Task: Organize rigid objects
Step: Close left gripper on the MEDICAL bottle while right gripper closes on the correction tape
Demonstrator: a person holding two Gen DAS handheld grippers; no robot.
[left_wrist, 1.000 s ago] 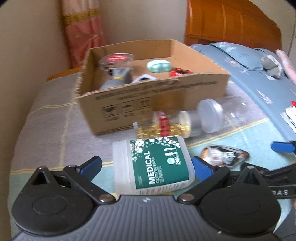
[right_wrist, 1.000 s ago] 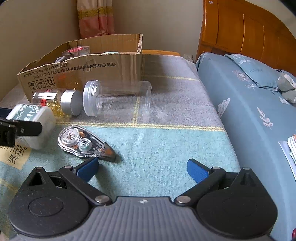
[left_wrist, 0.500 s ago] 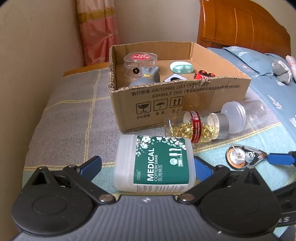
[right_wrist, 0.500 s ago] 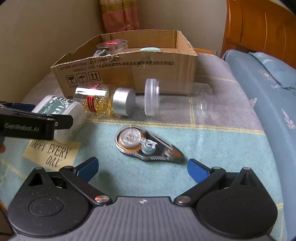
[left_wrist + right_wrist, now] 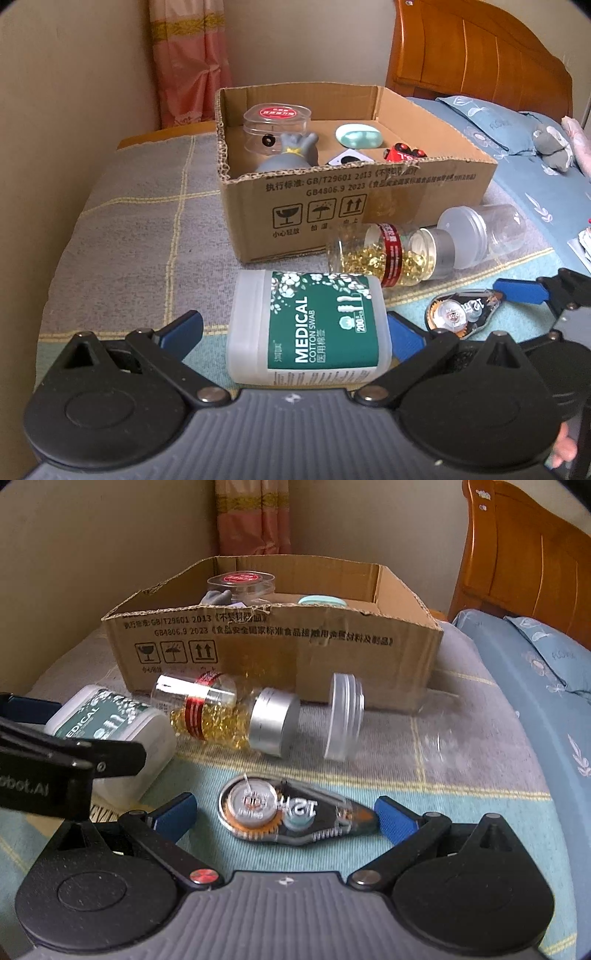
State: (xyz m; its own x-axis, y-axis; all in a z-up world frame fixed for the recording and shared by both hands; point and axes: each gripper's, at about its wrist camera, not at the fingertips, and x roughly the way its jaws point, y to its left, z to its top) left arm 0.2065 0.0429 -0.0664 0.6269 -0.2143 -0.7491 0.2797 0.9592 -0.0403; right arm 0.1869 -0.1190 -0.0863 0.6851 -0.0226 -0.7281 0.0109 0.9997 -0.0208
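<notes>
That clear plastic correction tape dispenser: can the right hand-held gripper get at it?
Probably yes: the clear plastic correction tape dispenser lies between the open right hand-held gripper fingers, with nothing covering it.

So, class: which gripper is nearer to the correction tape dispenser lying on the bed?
Right. The right gripper is open with the correction tape dispenser lying between its fingertips. The left gripper is off to the side, open around the cotton swab box.

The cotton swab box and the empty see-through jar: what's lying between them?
The bottle of golden capsules lies on its side between the cotton swab box and clear jar, in the right wrist view.
</notes>
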